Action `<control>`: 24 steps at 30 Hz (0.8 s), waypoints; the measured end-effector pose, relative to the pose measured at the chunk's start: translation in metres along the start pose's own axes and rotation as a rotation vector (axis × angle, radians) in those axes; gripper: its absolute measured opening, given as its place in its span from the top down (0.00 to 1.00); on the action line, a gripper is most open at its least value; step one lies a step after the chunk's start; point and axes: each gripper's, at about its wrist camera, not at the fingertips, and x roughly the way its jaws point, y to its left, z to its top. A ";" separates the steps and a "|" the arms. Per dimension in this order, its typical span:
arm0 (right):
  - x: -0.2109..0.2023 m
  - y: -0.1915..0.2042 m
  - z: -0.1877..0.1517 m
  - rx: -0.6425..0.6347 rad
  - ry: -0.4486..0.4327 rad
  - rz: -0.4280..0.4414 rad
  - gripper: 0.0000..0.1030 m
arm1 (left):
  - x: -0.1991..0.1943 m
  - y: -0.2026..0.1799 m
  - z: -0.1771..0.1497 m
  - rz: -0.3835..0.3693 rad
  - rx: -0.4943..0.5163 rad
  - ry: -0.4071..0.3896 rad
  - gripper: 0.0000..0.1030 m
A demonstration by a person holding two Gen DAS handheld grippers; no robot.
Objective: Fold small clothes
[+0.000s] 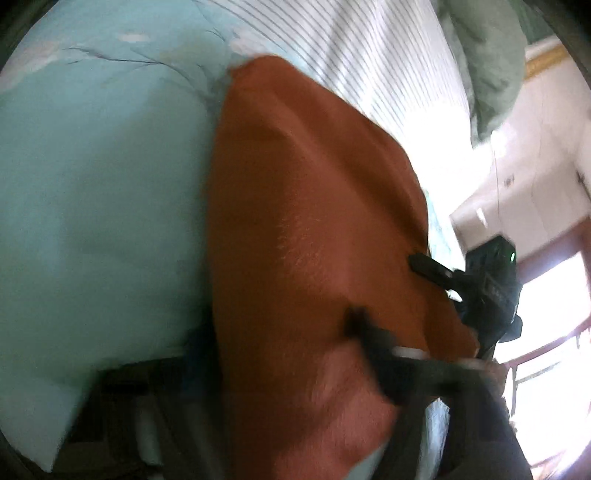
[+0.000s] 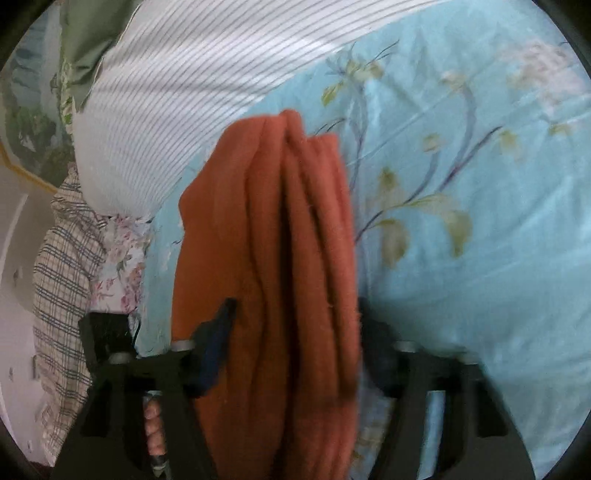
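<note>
Two grippers are on one rust-orange cloth point(image 2: 273, 266) here, held up above a light blue floral sheet point(image 2: 461, 184). In the right wrist view the cloth is bunched into several long folds that run straight away from the camera, long axis lined up with the fingers, far end pointing toward a white striped pillow point(image 2: 177, 110) at the top. The right gripper point(image 2: 295, 332) has its two fingers either side of that bundle, the left one pressed right against the fabric, the right one blurry but tight against the other edge, so it looks clamped onto the cloth with the jaws only as far apart as the wad is thick. In the left wrist view the cloth point(image 1: 314, 229) shows as a broad flat-ish panel instead, long axis running from the bottom of the picture up to a corner near the striped pillow point(image 1: 369, 66), leaning a bit left. The left gripper point(image 1: 373, 339) is super blurred; one dark finger lies over the fabric low down and the other is buried behind it, so it seems pinched on the cloth's lower part. The other gripper's black body point(image 1: 487, 288) is visible at the cloth's right edge, finger touching it. A plaid fabric point(image 2: 62, 280) and a green cloth point(image 2: 92, 33) sit off to the left side of the right view.
</note>
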 end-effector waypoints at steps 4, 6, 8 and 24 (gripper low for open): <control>-0.004 0.020 -0.013 -0.027 -0.025 0.010 0.74 | -0.019 -0.003 -0.003 -0.031 0.014 -0.021 0.77; -0.009 0.039 -0.026 -0.048 -0.033 0.068 0.75 | -0.044 -0.010 -0.015 -0.027 0.044 -0.046 0.78; -0.009 0.063 -0.047 -0.086 -0.030 0.105 0.75 | -0.077 -0.014 -0.032 -0.024 0.080 -0.071 0.78; 0.085 0.128 -0.175 -0.129 0.142 0.142 0.67 | -0.185 0.087 -0.143 0.023 -0.096 -0.083 0.63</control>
